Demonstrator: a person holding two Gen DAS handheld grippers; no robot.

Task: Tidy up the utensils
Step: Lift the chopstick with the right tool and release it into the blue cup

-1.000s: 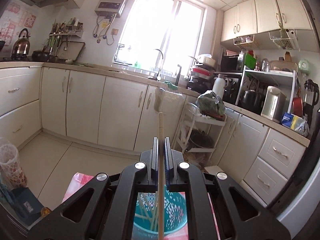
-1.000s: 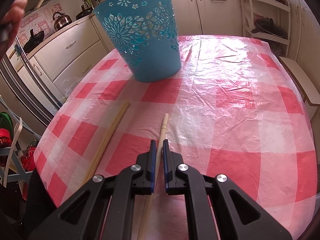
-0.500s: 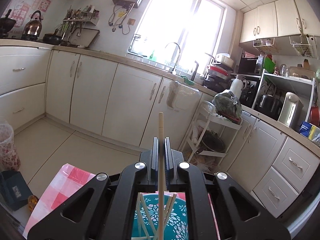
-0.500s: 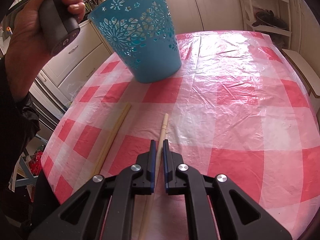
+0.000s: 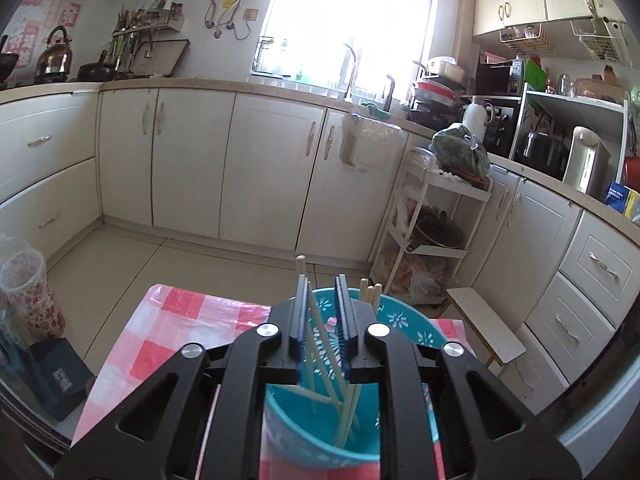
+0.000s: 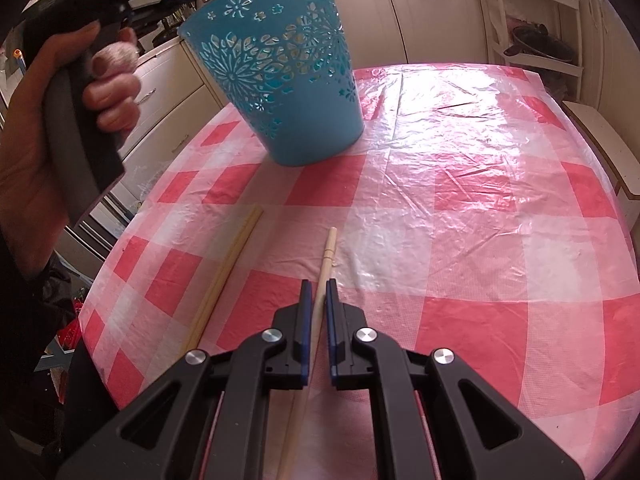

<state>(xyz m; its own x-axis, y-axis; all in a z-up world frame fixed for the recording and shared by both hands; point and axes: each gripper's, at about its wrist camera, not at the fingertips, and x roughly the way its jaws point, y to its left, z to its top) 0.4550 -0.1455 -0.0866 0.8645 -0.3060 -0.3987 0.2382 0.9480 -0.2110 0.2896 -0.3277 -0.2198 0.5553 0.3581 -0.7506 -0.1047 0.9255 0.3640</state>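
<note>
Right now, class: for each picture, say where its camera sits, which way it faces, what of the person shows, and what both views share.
Left wrist: on the left gripper, jaws opening above the blue basket, facing the kitchen cabinets; no body shows.
Right wrist: on the right gripper, shut on a chopstick, looking down over the checked tablecloth; the left hand shows.
Shared: basket and tablecloth.

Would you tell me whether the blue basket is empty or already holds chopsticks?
Not empty: the blue basket holds several chopsticks leaning inside, in the left wrist view.
</note>
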